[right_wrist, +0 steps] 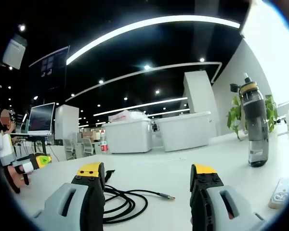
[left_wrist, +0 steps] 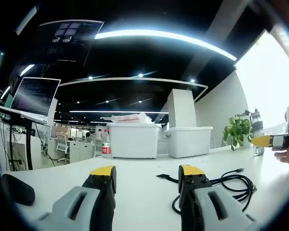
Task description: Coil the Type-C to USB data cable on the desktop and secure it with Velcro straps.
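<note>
So far nothing is done: your left tool [left_wrist: 147, 180] and right tool [right_wrist: 147, 180] both hover with jaws spread and empty, just short of the data cable [right_wrist: 125, 202]. Nearest you, the cable lies loose on the white table [left_wrist: 135, 168], a few sloppy loops, one plug end [right_wrist: 167, 196] trailing free. Just beyond the cable sits a dark Velcro strap [left_wrist: 166, 178], unfastened as far as I can judge. Well past the cable stand the storage bins [left_wrist: 135, 139]. Coiling and strapping both remain
</note>
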